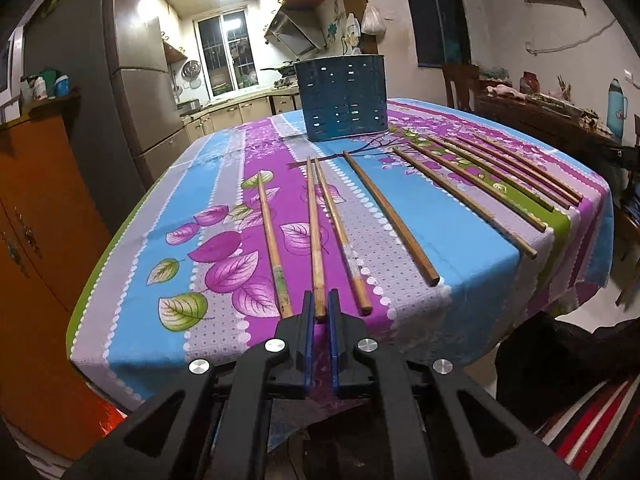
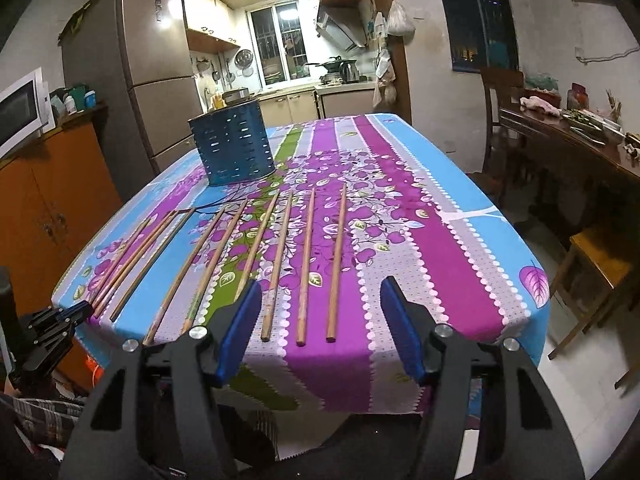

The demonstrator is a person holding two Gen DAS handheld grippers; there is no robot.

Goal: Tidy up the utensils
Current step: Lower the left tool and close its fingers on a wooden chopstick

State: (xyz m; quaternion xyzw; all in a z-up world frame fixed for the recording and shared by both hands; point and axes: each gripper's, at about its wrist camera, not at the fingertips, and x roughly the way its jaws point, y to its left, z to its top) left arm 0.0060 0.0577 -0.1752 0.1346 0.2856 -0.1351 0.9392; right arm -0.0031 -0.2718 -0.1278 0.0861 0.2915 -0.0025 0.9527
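Several wooden chopsticks (image 1: 388, 216) lie side by side on the flowered tablecloth (image 1: 472, 216), pointing toward a blue perforated metal holder (image 1: 344, 96) that stands upright at the far side. My left gripper (image 1: 319, 300) is at the table's near edge, shut on the near end of one chopstick (image 1: 316, 240), the second from the left. In the right wrist view the holder (image 2: 232, 144) stands far left. My right gripper (image 2: 322, 284) hangs open over the near ends of three chopsticks (image 2: 304, 272), its pads apart from them. The left gripper (image 2: 60, 316) shows at the left table edge.
An orange cabinet (image 1: 36, 240) and a steel fridge (image 1: 148, 92) stand left of the table. On the right are a wooden chair (image 2: 500, 92), a cluttered side table (image 2: 572, 148) and a wooden stool (image 2: 600, 264). The tablecloth (image 2: 460, 248) is bare on its right side.
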